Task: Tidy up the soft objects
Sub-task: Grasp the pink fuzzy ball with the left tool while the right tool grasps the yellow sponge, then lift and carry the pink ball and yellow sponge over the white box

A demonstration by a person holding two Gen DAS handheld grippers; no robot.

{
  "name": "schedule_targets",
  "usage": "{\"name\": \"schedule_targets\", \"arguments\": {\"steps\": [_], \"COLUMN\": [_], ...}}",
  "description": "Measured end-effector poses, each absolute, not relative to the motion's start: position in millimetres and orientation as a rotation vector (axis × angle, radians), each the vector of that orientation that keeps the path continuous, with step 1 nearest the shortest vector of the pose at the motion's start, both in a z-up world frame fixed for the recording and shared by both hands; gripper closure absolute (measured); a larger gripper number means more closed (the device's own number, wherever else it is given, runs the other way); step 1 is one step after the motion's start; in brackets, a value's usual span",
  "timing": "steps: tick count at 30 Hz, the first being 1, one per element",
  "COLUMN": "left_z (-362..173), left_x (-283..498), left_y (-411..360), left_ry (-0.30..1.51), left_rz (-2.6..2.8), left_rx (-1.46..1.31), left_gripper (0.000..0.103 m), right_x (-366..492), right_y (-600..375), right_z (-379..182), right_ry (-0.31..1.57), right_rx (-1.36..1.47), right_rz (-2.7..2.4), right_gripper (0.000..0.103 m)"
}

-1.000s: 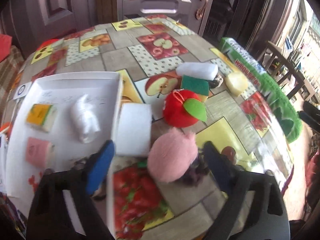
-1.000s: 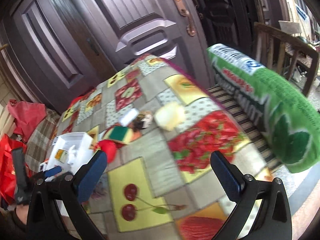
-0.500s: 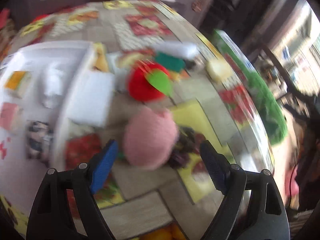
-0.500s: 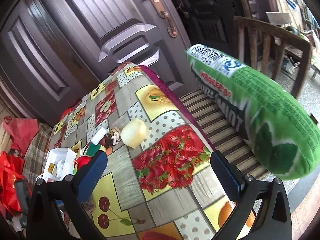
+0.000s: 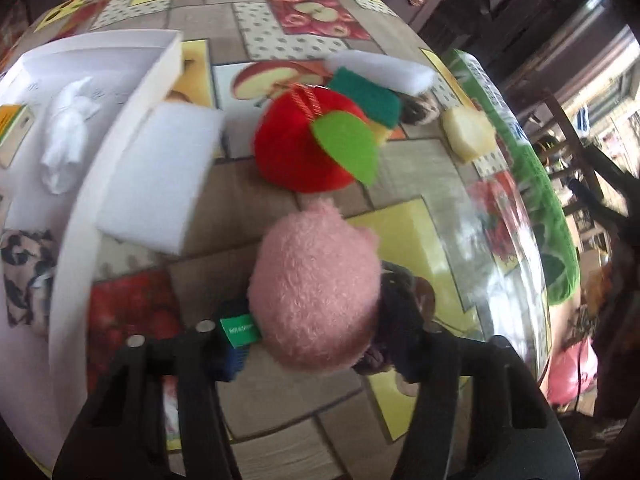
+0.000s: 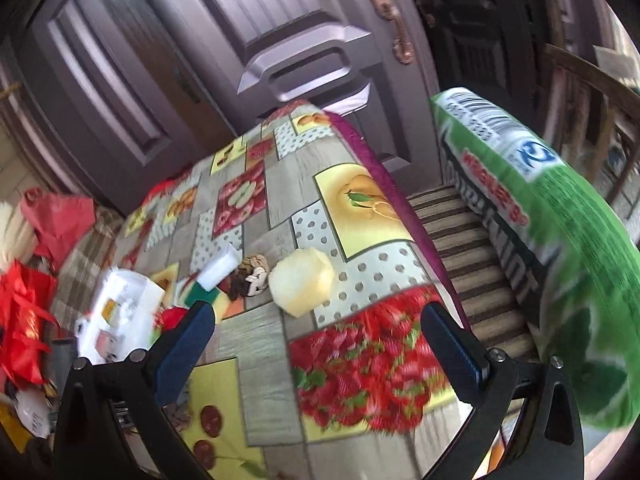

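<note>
In the left wrist view my left gripper is shut on a fluffy pink plush ball on the fruit-print tablecloth. A dark scrunchie lies against its right side. Beyond it sit a red plush apple, a white foam block, a green and yellow sponge, a white sponge and a pale yellow sponge. The white tray on the left holds several soft items. My right gripper is open and empty above the table's right part, with the yellow sponge ahead of it.
A large green cushion lies on a striped seat right of the table, also in the left wrist view. A wooden chair and dark doors stand behind. Red bags lie at the left.
My left gripper moved forward and closed on the pink plush ball. My right gripper swung left and lower toward the table, staying open.
</note>
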State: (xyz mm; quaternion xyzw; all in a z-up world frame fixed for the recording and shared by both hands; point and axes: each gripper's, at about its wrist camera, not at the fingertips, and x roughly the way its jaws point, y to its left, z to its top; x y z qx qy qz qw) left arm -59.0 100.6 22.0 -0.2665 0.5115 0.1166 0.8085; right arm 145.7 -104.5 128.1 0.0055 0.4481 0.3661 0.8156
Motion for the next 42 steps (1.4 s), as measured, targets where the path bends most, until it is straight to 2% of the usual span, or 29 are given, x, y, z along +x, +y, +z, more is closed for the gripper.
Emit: {"name": "schedule_targets", "arguments": {"steps": [15, 16, 17, 18, 21, 23, 32, 42], "left_z": [25, 25, 25, 26, 32, 40, 80, 169], "left_x": [-67, -68, -68, -68, -70, -73, -97, -141], "left_y": [98, 98, 98, 98, 99, 101, 108, 130], "left_ry": [1.088, 1.084, 1.08, 1.074, 1.051, 1.03, 0.879, 0.652], "left_rz": [0.32, 0.325, 0.325, 0.326, 0.329, 0.334, 0.361, 0.494], "left_rx": [-0.541, -0.541, -0.541, -0.542, -0.543, -0.541, -0.54, -0.424], "left_gripper": [0.049, 0.049, 0.049, 0.049, 0.052, 0.052, 0.053, 0.052], "right_x": [146, 145, 145, 144, 142, 141, 125, 93], "right_y": [29, 29, 29, 29, 18, 8, -28, -51], "right_z": [53, 50, 48, 45, 45, 53, 118, 207], "right_ry": [0.864, 0.868, 0.875, 0.89, 0.898, 0.91, 0.847, 0.677], "right_rx": [-0.633, -0.641, -0.641, -0.637, -0.596, -0.528, -0.286, -0.125], "right_rz": [0.862, 0.871, 0.882, 0.892, 0.921, 0.959, 0.98, 1.054], "right_gripper": [0.001, 0.01, 0.026, 0.034, 0.042, 0.044, 0.045, 0.045]}}
